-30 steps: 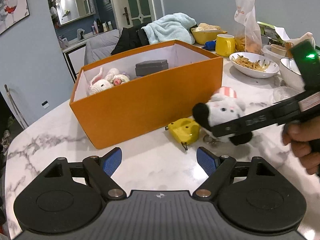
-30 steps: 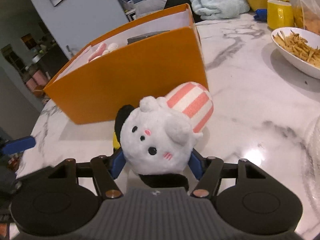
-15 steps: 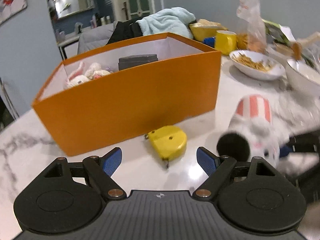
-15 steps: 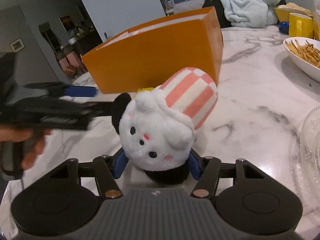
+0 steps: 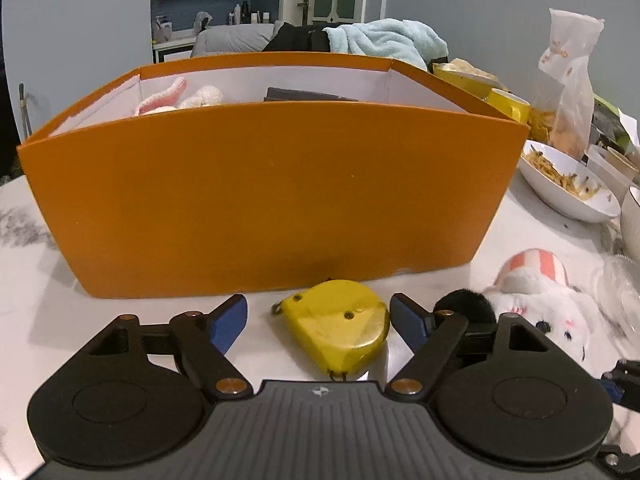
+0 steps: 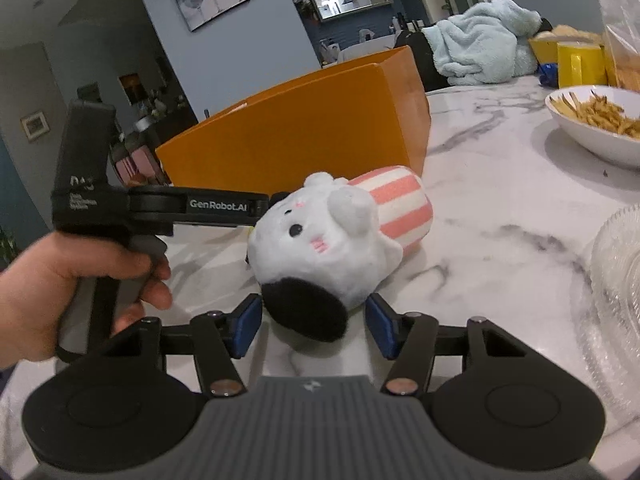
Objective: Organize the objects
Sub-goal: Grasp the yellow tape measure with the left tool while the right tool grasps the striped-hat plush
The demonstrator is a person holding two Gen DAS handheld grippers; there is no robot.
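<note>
A yellow tape measure [image 5: 338,330] lies on the marble table in front of the orange box [image 5: 272,200]. My left gripper [image 5: 318,322] is open, with its blue pads on either side of the tape measure. A white plush toy [image 6: 320,240] with a pink striped hat and black foot lies on the table; it also shows in the left wrist view [image 5: 540,312]. My right gripper [image 6: 314,326] is open, with its pads standing apart on either side of the plush's black foot. The box holds pink knitted toys [image 5: 176,98] and a dark grey case [image 5: 304,95].
A white bowl of fries [image 5: 568,184] stands right of the box, with a yellow mug [image 5: 508,106], a snack bag [image 5: 568,80] and a light blue towel [image 5: 384,42] behind. A glass dish [image 6: 616,292] sits at the right. The left gripper's body [image 6: 160,208] reaches in from the left.
My left gripper dropped low and moved up to the tape measure. My right gripper lowered the plush onto the table and opened.
</note>
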